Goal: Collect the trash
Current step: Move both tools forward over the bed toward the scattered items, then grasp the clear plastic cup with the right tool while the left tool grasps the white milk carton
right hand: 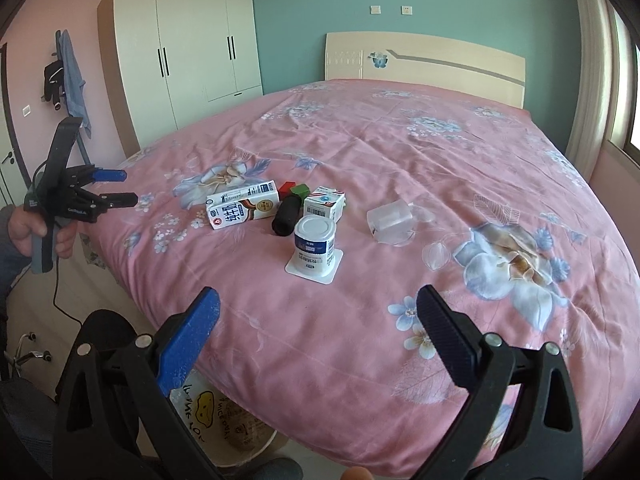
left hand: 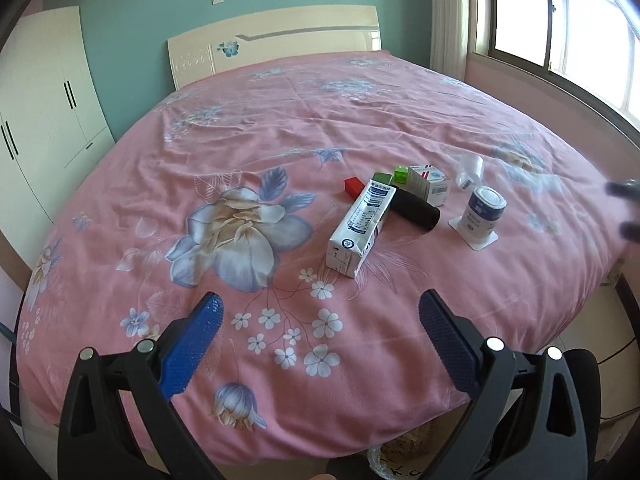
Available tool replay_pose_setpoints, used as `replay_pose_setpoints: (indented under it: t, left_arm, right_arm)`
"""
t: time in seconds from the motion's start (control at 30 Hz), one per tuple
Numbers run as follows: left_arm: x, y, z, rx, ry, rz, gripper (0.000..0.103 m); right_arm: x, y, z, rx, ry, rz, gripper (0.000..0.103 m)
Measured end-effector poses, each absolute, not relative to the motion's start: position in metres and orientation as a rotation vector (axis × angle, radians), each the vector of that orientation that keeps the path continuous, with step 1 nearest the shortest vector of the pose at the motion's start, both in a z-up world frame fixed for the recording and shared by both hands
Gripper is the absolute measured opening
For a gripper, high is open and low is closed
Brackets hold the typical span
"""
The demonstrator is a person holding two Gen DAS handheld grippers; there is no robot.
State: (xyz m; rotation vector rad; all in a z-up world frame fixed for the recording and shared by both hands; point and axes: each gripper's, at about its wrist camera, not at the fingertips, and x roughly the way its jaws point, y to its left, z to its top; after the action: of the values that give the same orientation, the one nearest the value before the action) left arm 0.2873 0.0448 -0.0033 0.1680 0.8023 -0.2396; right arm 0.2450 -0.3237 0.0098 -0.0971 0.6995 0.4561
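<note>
Trash lies on the pink flowered bed point(left hand: 280, 140). A white milk carton point(left hand: 358, 228) point(right hand: 242, 205) lies on its side. Beside it are a black cylinder point(left hand: 414, 208) point(right hand: 287, 214), a small white box point(left hand: 430, 182) point(right hand: 324, 203), a red block point(left hand: 354, 187) point(right hand: 287, 188), green blocks point(left hand: 390, 178) point(right hand: 301, 191), an upturned yogurt cup point(left hand: 482, 210) point(right hand: 315, 244) and a clear plastic cup point(left hand: 472, 172) point(right hand: 390, 220). My left gripper point(left hand: 320, 312) point(right hand: 128, 188) is open and empty, short of the carton. My right gripper point(right hand: 318, 308) is open and empty, short of the yogurt cup.
A plastic bag point(right hand: 212, 412) with print sits on the floor under the bed's near corner. A white wardrobe point(right hand: 192, 52) stands at the back left. The headboard point(right hand: 424, 58) is at the far end, a window point(left hand: 560, 20) on the right.
</note>
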Motion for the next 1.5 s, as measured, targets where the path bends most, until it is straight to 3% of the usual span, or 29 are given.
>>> replay_pose_setpoints:
  t: [0.67,1.37,1.47,1.5]
  left_arm:
    - [0.397,-0.006,-0.052,0.393,0.971,-0.37,0.1]
    - [0.456,-0.043,-0.097,0.461,1.102,-0.487,0.1]
    - [0.46,-0.044,-0.101,0.459,1.102,-0.485,0.099]
    - [0.461,-0.044,-0.102,0.45,1.1,-0.488,0.093]
  right_arm:
    - [0.394,-0.331,-0.034,-0.325,0.877,0.493,0.097]
    - [0.488,-0.314,-0.09,-0.319,1.009,0.582,0.096]
    - [0.496,-0.307,-0.096,-0.329,1.023,0.587,0.081]
    - [0.499,-0.305,-0.098,-0.334,1.031,0.585,0.079]
